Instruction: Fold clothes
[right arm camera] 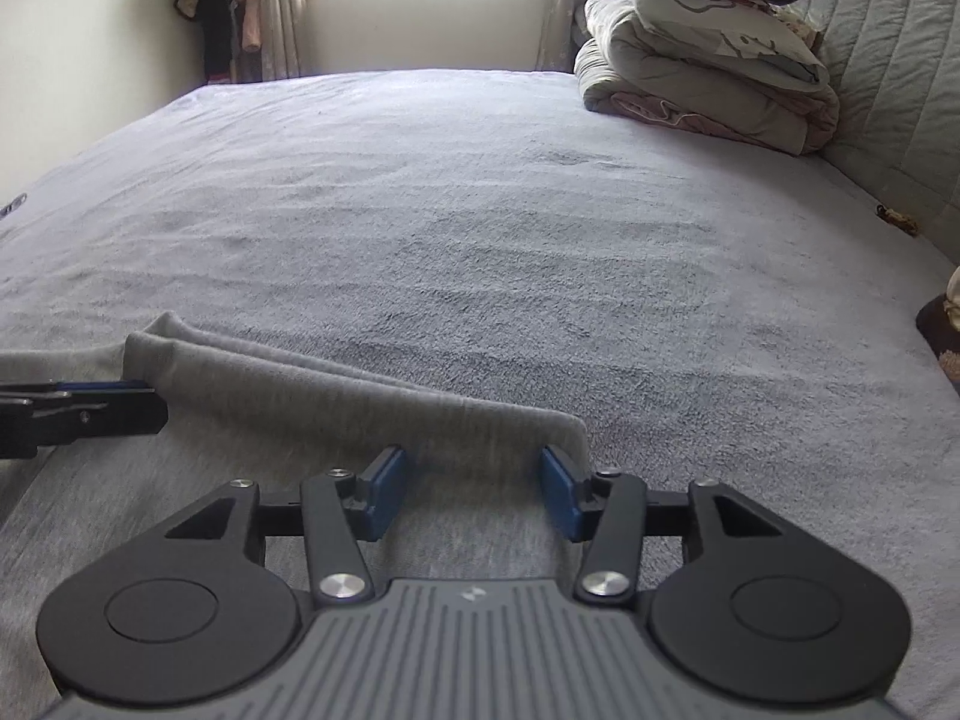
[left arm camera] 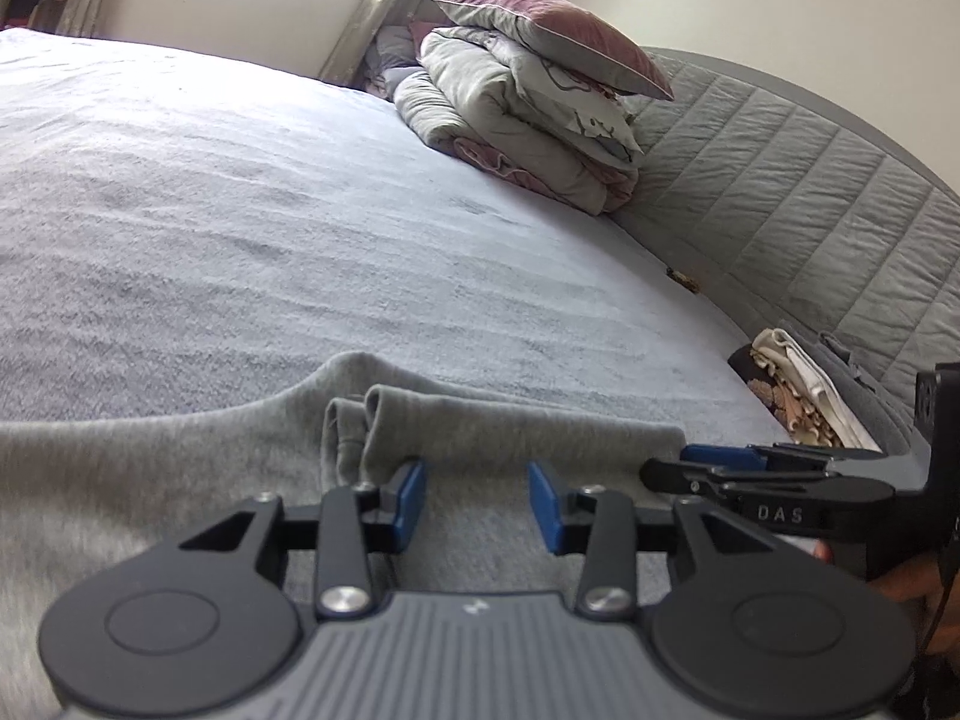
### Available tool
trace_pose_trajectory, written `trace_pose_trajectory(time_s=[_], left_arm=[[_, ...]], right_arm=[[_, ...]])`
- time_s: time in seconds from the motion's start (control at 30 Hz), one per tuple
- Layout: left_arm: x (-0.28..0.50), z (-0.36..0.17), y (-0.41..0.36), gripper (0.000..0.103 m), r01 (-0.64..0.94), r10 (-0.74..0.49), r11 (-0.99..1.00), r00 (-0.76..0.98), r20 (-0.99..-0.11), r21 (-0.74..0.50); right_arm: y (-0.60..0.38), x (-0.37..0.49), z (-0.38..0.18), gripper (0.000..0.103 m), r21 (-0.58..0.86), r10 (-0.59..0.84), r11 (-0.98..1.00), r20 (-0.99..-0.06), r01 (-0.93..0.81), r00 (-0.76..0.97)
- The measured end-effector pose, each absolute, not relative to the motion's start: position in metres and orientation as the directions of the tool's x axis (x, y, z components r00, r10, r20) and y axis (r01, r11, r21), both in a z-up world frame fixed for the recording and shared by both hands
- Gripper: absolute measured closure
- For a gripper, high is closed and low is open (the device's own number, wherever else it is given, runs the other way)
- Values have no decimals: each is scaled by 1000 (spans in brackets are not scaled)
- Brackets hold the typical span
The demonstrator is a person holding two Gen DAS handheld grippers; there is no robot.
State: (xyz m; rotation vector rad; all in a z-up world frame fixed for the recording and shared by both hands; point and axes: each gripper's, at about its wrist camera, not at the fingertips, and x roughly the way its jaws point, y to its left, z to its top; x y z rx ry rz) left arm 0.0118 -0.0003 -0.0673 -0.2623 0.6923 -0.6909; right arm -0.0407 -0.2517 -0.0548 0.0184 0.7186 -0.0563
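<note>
Nearest, the left gripper [left arm camera: 477, 507] and the right gripper [right arm camera: 474, 492] hover side by side just over the soft grey fleece garment [left arm camera: 180, 480], both with blue-padded jaws apart and nothing pinched between them. The garment lies flat at the near edge of the pale lavender plush bedspread [right arm camera: 450, 210]. Farther off, a stack of folded grey quilts topped by a mauve pillow [left arm camera: 528, 96] sits against the quilted grey headboard [left arm camera: 780, 180].
</note>
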Motion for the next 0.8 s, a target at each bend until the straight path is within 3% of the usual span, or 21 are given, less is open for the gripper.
trace_pose_trajectory(time_s=[0.07,0.2,0.27,0.53,0.8], left_arm=[[6,-64,0,59,470,-645,764,574,-504,-442],[-6,-53,-1,39,430,-616,787,588,-525,-442],[-12,-46,0,35,393,-591,805,600,-539,-445],[-27,-24,26,28,120,-380,907,642,-665,-403],[-60,-4,75,19,-17,-249,931,701,-668,-364]], right_arm=[[-253,-43,-54,50,13,-39,998,-662,63,749],[-251,-43,-52,47,12,-35,998,-666,58,745],[-248,-44,-51,47,3,-31,999,-664,44,747],[-252,-52,-42,46,25,-17,999,-652,44,758],[-248,-66,-29,39,44,19,999,-612,10,791]])
